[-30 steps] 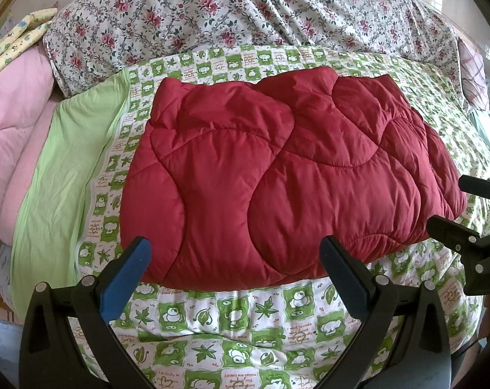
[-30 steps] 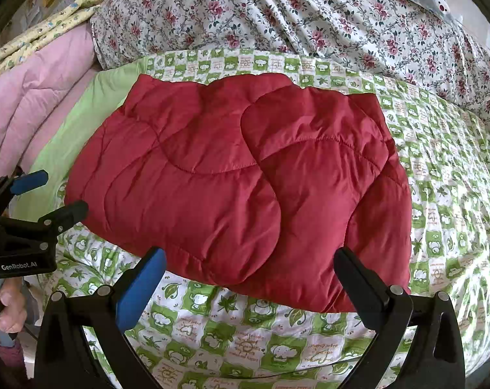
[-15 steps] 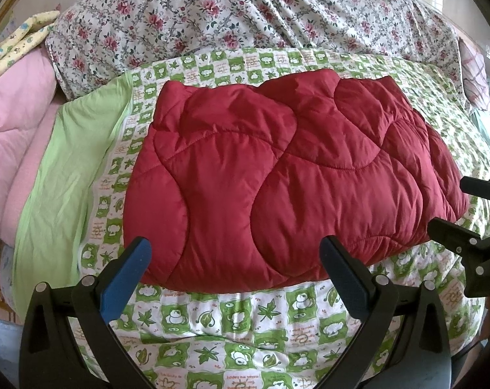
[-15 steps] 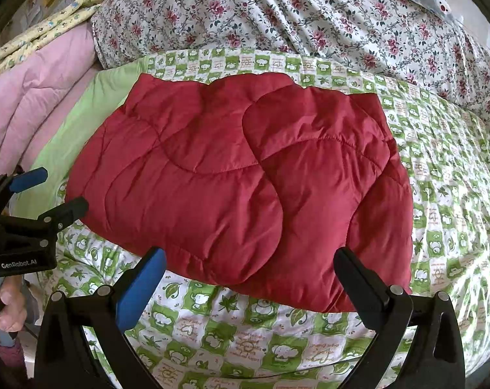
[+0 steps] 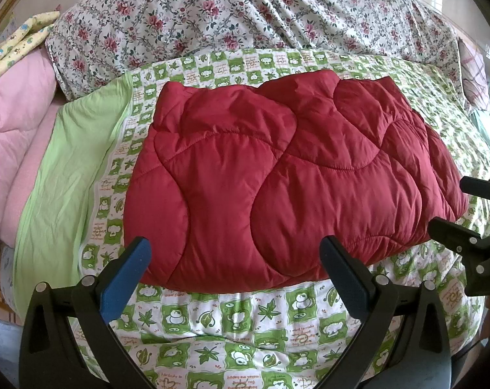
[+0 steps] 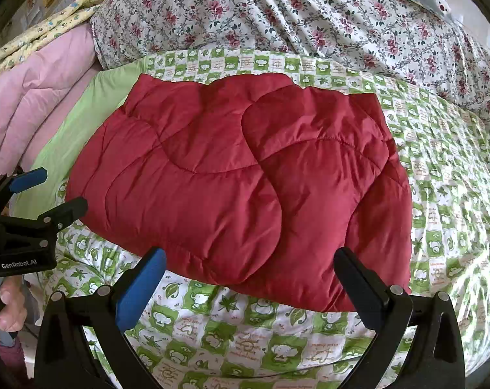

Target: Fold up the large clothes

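A: We're seeing the red quilted jacket (image 5: 287, 188) lying folded on the green checked sheet (image 5: 245, 321) of the bed. Left tongs (image 5: 235, 259) are hanging wide open at its near edge, gripping nothing.

B: Right tongs (image 6: 249, 269) are gaping wide too, holding nothing. Our right view is showing the hand (image 6: 8, 304) on the left tongs' grip; the left view isn't showing it, and is catching only the right tongs' tips (image 5: 452, 230) beside the jacket.
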Action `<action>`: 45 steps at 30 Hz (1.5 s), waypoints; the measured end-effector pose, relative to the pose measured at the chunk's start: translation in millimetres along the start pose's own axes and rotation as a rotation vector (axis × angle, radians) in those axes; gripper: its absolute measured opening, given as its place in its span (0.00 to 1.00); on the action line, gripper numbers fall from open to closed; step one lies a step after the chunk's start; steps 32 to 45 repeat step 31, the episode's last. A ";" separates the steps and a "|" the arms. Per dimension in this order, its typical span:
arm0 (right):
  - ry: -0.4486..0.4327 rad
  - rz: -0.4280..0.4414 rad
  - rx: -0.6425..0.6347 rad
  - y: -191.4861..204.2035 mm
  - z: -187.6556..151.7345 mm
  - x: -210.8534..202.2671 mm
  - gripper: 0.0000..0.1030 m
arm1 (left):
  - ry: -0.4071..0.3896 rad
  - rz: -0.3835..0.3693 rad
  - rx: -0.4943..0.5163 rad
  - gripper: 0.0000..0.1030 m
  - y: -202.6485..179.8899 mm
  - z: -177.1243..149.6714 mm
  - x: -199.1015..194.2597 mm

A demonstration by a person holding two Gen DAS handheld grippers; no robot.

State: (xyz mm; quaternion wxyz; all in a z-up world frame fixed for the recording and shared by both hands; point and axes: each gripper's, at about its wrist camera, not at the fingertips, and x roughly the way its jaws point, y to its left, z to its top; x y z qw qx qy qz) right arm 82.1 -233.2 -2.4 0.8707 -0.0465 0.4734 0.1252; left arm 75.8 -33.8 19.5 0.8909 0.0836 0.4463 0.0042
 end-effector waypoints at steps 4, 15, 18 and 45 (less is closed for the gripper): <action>-0.001 -0.001 0.001 0.1 -0.5 -0.4 1.00 | 0.004 0.000 -0.002 1.00 -0.3 -0.1 -0.3; 0.000 0.000 0.003 -3.2 -0.3 -1.2 1.00 | 0.003 0.002 -0.001 1.00 -0.9 0.4 -0.6; 0.002 0.000 0.004 -3.9 -0.9 -1.4 1.00 | 0.003 0.000 0.000 1.00 -1.1 0.3 -0.7; 0.004 0.005 0.009 -5.6 0.1 1.6 1.00 | 0.010 -0.016 -0.005 1.00 2.8 2.6 3.7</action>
